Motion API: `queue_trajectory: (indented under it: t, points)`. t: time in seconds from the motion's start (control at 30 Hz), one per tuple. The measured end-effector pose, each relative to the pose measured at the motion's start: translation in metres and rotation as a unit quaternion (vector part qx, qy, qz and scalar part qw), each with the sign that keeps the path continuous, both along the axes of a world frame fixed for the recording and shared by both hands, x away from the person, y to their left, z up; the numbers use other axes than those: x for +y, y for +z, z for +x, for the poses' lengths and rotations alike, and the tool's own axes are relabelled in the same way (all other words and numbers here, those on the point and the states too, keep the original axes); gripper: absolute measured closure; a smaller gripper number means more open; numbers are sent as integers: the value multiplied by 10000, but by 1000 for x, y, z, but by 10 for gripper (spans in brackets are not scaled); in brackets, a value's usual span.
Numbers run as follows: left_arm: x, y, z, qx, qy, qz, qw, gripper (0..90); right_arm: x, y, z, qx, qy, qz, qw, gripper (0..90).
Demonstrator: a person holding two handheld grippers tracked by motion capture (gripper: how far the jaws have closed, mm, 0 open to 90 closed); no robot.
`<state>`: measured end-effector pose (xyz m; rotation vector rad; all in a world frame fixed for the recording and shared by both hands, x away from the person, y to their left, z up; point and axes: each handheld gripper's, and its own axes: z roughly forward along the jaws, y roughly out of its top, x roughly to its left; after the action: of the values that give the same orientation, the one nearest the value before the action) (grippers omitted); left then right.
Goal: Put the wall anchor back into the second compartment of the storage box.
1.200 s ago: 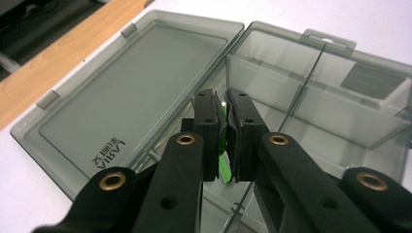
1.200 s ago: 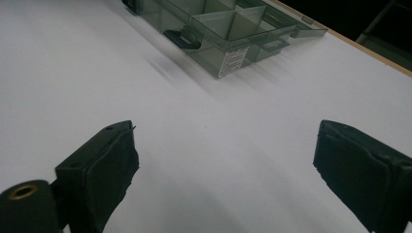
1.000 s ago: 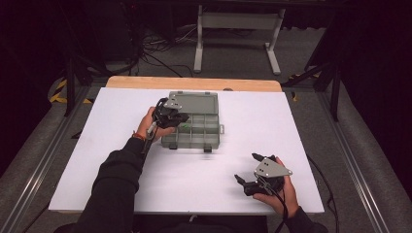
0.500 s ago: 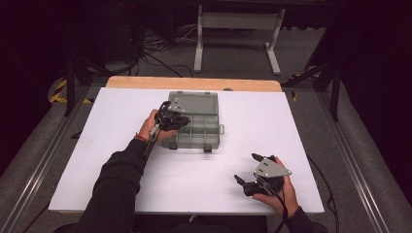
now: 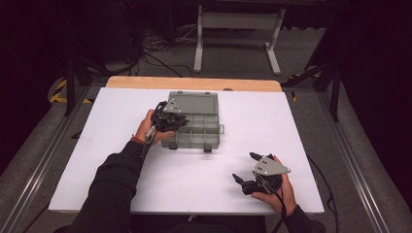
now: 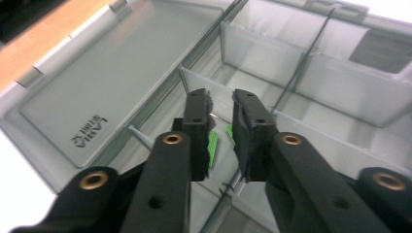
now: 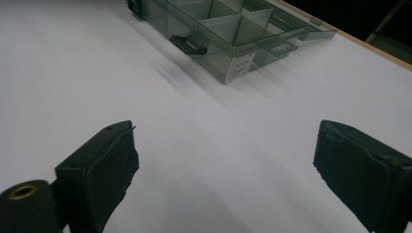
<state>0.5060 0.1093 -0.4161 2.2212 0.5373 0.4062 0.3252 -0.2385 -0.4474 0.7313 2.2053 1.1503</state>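
Since the earlier frames, the left gripper point(image 5: 171, 121) has shifted slightly over the organiser box, and its jaws have just been opening; a narrow gap is now seen between them, with nothing pressed by the pads.

A white table point(image 5: 121, 160) is seen from above, with a wooden strip point(image 5: 145, 82) along its far edge. A grey, clear plastic organiser box point(image 5: 197, 127) is placed near the middle of the far edge, with its lid point(image 5: 194, 103) laid open toward that edge. The box is divided into small compartments. The left gripper is held over the box's left side, pointing down into a compartment. In the left gripper view, a small green piece point(image 6: 213, 145) is seen lying in that compartment, just below the jaws and partly hidden by them.

The right gripper point(image 5: 246, 172) is held near the table's near right corner, well apart from the box. Its jaws are spread wide, with only bare table between them.
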Motion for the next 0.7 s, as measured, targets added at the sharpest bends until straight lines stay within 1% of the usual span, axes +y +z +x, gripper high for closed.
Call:
queue_trajectory:
  t: [0.03, 0.1, 0.13, 0.17, 0.23, 0.3, 0.37, 0.4, 0.47, 0.5, 0.57, 0.63, 0.67, 0.7]
  points:
    - [3, 2, -3, -60, 3, -5, 10000, 732, 0, 0, 1, 4, -29, 40, 10000, 89]
    - [11, 8, -12, -168, -12, -84, 9998, 711, -2, 0, 2, 21, -45, 118, 9999, 89]
    - [16, 11, -16, -266, -7, -96, 9996, 694, -2, 1, 3, 37, -81, 150, 9998, 89]
    - [19, 12, -20, -316, 2, -105, 9994, 672, -3, 1, 4, 31, -121, 165, 9998, 89]
    - [29, 15, -33, -516, 40, -69, 9986, 618, -3, 1, 6, 75, -154, 230, 9996, 86]
    - [42, 17, -45, -676, 98, -120, 9976, 573, -3, 2, 8, 75, -187, 270, 9994, 82]
    - [50, 17, -52, -756, 152, -179, 9969, 525, -3, 3, 11, 71, -222, 275, 9994, 82]
    - [53, 17, -55, -768, 175, -216, 9967, 476, -2, 3, 13, 68, -229, 274, 9993, 82]
    - [62, 16, -62, -842, 211, -263, 9959, 437, -2, 4, 15, 53, -244, 263, 9993, 82]
    - [65, 14, -65, -846, 223, -276, 9958, 398, -1, 4, 17, 30, -256, 256, 9993, 81]
    - [71, 12, -72, -945, 242, -220, 9950, 336, -2, 6, 19, -13, -280, 239, 9993, 81]
    - [79, 9, -79, -946, 243, -277, 9948, 297, -2, 7, 22, -48, -305, 266, 9992, 81]
    - [83, 8, -82, -982, 282, -287, 9944, 266, -3, 8, 25, -66, -319, 274, 9991, 81]
    - [86, 7, -85, -973, 335, -342, 9941, 241, -3, 9, 26, -80, -328, 267, 9991, 81]
